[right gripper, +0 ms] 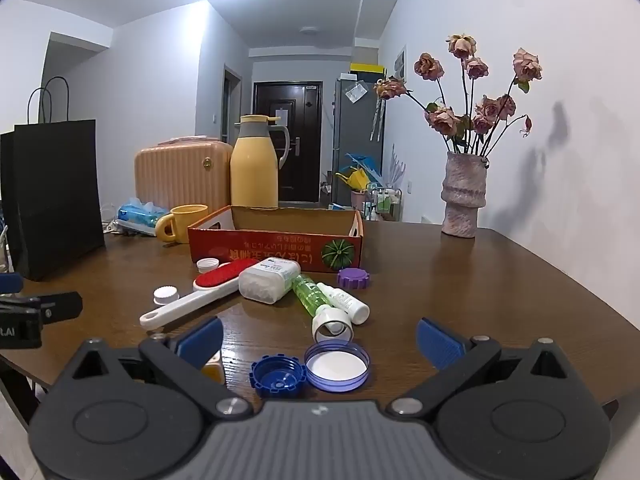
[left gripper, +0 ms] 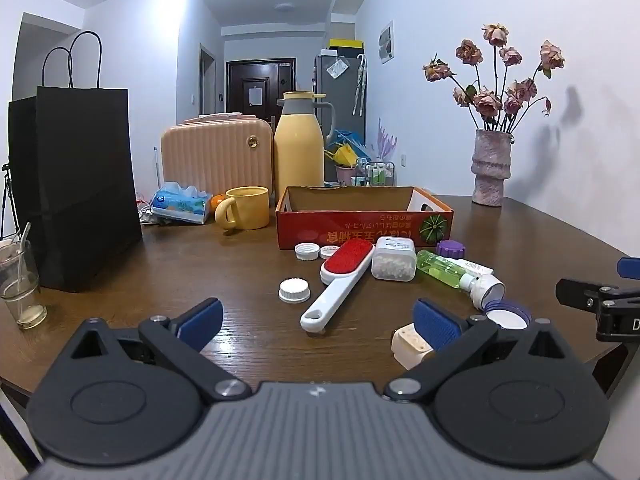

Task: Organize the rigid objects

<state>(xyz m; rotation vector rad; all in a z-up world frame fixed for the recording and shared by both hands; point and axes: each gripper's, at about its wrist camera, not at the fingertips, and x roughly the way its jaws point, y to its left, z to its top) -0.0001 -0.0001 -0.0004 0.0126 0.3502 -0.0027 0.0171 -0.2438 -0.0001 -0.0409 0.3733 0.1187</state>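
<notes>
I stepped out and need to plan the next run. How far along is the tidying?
Nothing looks done: the red cardboard box shows no items inside. Nothing is in hand either: the left tongs and right tongs are both open and hold nothing. Left: the lint brush, pill container, green bottle and loose caps, all on the table.

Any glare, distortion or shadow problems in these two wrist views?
Left wrist: fisheye bends the walls, dark corners, ceiling light blown out, sheen on the table ahead of the left gripper. Right wrist: same curvature, ceiling glare, soft shadows of the flowers on the wall; objects stay sharp.
</notes>
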